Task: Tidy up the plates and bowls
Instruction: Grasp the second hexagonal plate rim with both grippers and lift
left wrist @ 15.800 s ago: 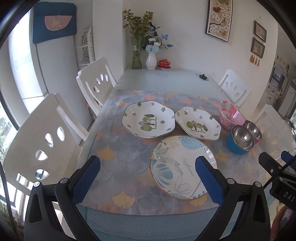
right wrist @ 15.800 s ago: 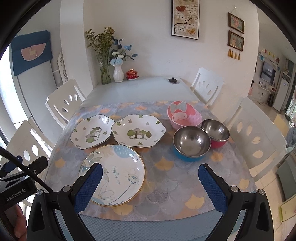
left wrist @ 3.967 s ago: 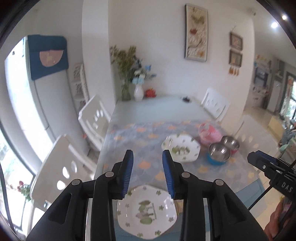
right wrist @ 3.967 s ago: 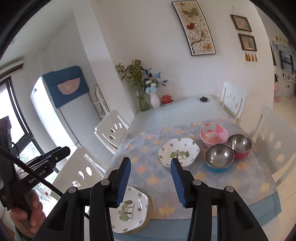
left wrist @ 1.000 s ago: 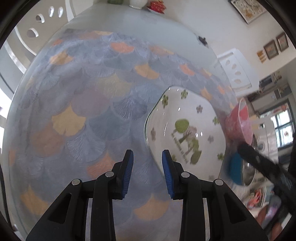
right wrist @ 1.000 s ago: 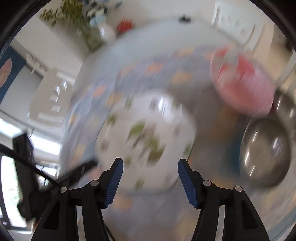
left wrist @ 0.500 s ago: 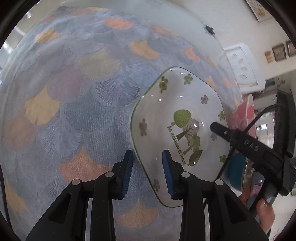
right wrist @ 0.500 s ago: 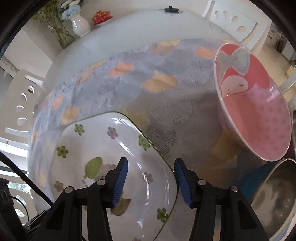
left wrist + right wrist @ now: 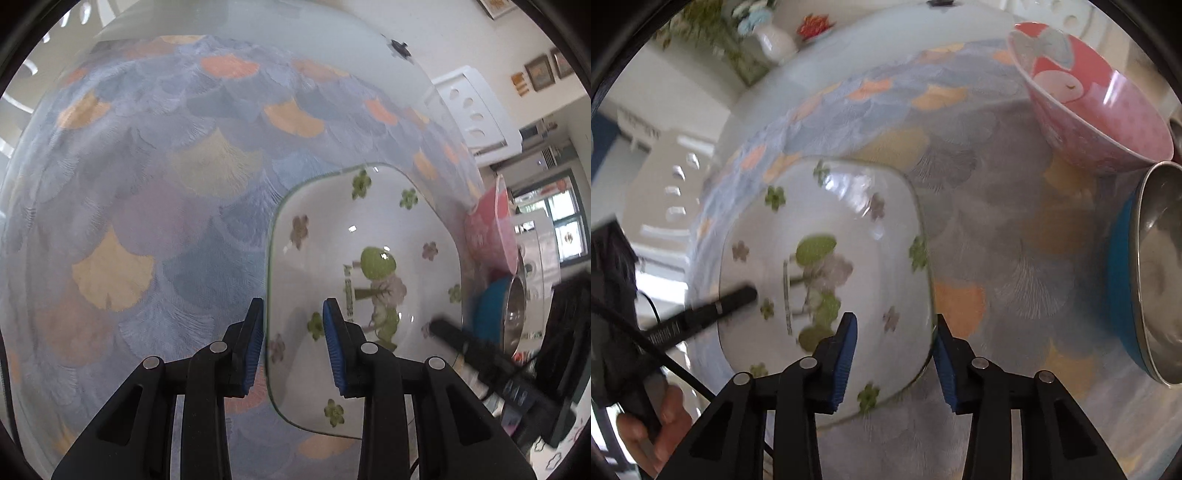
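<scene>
A scallop-patterned tablecloth (image 9: 155, 206) carries a white floral plate (image 9: 827, 266), a pink bowl (image 9: 1100, 107) and a steel bowl (image 9: 1156, 273) beside it. The left gripper (image 9: 293, 345) and right gripper (image 9: 894, 363), each slightly parted, straddle opposite plate rims without clamping.

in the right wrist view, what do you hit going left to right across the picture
Person's hand holding the left gripper's handle → flower-print plate, its right rim between the right gripper fingers → pink bowl → steel bowl in blue shell.
</scene>
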A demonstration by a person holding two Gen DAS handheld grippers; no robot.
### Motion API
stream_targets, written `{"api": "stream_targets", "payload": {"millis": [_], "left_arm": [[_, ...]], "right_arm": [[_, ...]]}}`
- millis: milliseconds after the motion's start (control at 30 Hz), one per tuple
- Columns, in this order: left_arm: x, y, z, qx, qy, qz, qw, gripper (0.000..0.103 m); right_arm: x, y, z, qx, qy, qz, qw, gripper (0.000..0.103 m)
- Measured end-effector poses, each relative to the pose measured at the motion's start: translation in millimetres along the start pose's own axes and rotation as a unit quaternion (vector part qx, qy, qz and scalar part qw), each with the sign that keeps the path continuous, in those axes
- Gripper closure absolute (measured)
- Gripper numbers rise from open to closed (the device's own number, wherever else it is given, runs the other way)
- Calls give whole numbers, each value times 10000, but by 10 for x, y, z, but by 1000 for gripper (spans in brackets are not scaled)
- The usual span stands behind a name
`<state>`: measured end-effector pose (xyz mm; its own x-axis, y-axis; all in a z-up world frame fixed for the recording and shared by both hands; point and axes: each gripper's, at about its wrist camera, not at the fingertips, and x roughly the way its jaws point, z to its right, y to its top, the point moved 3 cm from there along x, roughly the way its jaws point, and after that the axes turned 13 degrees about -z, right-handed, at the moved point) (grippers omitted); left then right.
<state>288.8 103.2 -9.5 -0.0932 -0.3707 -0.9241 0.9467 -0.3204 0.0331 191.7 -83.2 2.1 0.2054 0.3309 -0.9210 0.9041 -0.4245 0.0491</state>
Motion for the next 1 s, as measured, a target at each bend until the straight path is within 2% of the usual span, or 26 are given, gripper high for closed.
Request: {"api": "stream_targets", "payload": {"millis": [133,200,233,300,367,533,800,1000], "left_arm": [[8,-22,44,110,154,249,9995,76],[-11,-36,49,227,286,384,9986,82],[-30,-45,35,268,242,461,9983,84],[-100,-81,-9,275,-128,610,9977,85],[-173,-111,-7,332,-242,752,9963,85],[-359,-161,99,678,30,1111,9915,85],[-698,-249,186,895,-15,1497,9847,85],[-986,-406,278,948,-12,1774,9796,85]], "right_arm": [[112,138,-55,-339,107,265,9990,63],[185,153,-65,-443,83,424,9981,67],[181,141,-61,-502,68,502,9975,68],[173,115,-46,-565,152,529,9969,70],[141,85,-21,-571,360,520,9964,71],[112,33,-92,-721,502,459,9951,71],[-84,-102,-216,-915,608,619,9920,71],[-449,-182,-358,-1041,732,951,9873,71]]}}
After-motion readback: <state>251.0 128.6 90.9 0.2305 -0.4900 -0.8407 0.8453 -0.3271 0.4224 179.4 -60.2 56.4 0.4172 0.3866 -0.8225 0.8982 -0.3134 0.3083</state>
